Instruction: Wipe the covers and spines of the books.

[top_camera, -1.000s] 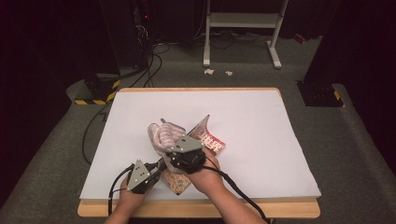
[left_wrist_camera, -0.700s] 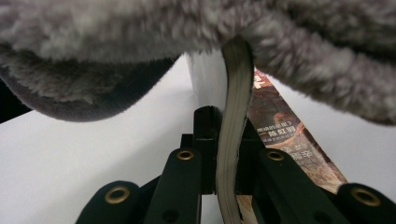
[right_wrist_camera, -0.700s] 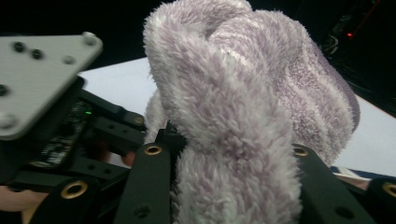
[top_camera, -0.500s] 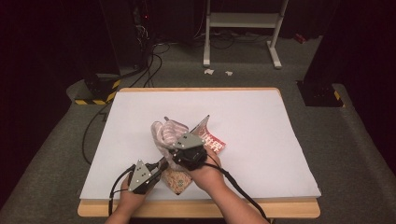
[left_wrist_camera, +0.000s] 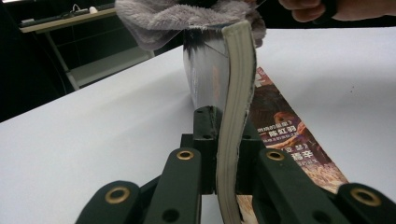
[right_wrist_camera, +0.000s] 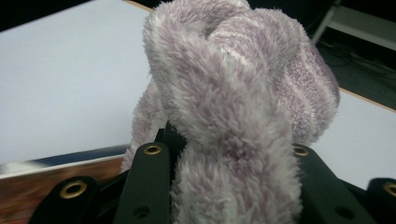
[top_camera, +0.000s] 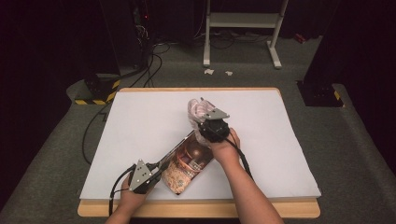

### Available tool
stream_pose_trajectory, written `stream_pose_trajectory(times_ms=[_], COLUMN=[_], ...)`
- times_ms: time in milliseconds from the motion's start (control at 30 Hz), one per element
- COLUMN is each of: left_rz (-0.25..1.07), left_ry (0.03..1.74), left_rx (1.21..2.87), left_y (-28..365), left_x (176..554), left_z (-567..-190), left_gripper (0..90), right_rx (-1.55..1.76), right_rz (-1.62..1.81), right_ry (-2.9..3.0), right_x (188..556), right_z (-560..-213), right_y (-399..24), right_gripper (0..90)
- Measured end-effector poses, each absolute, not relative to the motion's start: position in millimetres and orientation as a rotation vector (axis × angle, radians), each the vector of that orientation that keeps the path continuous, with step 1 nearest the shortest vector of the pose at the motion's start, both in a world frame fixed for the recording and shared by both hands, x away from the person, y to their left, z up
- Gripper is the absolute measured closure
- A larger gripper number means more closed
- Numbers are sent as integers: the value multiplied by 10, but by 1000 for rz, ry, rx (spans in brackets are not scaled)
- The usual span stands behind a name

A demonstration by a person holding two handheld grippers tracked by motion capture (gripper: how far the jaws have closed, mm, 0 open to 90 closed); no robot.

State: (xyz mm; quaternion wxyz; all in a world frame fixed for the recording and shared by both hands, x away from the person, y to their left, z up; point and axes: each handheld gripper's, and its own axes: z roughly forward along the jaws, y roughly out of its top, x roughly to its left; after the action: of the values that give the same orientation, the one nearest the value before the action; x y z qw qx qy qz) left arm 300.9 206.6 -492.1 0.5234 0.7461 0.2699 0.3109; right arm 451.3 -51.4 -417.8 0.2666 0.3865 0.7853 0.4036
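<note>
A thick paperback book (top_camera: 187, 161) with a glossy brown picture cover lies near the table's front edge. My left gripper (top_camera: 160, 166) is shut on its page block (left_wrist_camera: 236, 107), which stands on edge between the jaws. The cover (left_wrist_camera: 289, 140) is spread flat on the white table (top_camera: 140, 126). My right gripper (top_camera: 204, 122) is shut on a fluffy lilac cloth (top_camera: 196, 109) and holds it just past the book's far end. The cloth (right_wrist_camera: 233, 107) bulges up out of the right gripper (right_wrist_camera: 224, 154) and hides its fingertips. That cloth (left_wrist_camera: 187, 16) hangs over the book's far end.
The white table top has wide bare areas left, right and behind the book. On the floor behind are a metal stand (top_camera: 243, 28), cables (top_camera: 154, 56), a yellow-black striped block (top_camera: 95, 95) and a dark base (top_camera: 322, 93).
The right gripper has carried the cloth away from the left gripper, toward the table's middle and far side. The book's cover now shows at full length. The left hand has stayed put.
</note>
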Motion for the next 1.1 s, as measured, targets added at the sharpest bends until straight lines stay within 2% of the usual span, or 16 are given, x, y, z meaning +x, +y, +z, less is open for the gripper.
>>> stream_pose_trajectory(times_ms=[200, 433, 567, 800, 1100], left_rz=[751, 749, 748, 744, 750], left_ry=[638, 640, 647, 660, 662], left_rx=[1802, 1796, 1786, 1781, 1765], left_y=[2067, 2068, 2066, 2071, 2048], left_x=[3013, 3010, 3011, 3014, 2994], left_z=[-4923, -4919, -4916, -4911, -4899], left_gripper=[832, 832, 832, 831, 833], right_rx=[1124, 1128, 1047, 811, 621], right_rz=[1028, 1046, 1095, 1209, 1327], right_ry=[2076, 2086, 2124, 2196, 2286], right_x=[4822, 4825, 4624, 3989, 3415], right_z=[-4263, -4259, -4204, -4117, -3949], right_y=[-693, -689, -576, -184, 153], right_gripper=[671, 674, 674, 673, 672])
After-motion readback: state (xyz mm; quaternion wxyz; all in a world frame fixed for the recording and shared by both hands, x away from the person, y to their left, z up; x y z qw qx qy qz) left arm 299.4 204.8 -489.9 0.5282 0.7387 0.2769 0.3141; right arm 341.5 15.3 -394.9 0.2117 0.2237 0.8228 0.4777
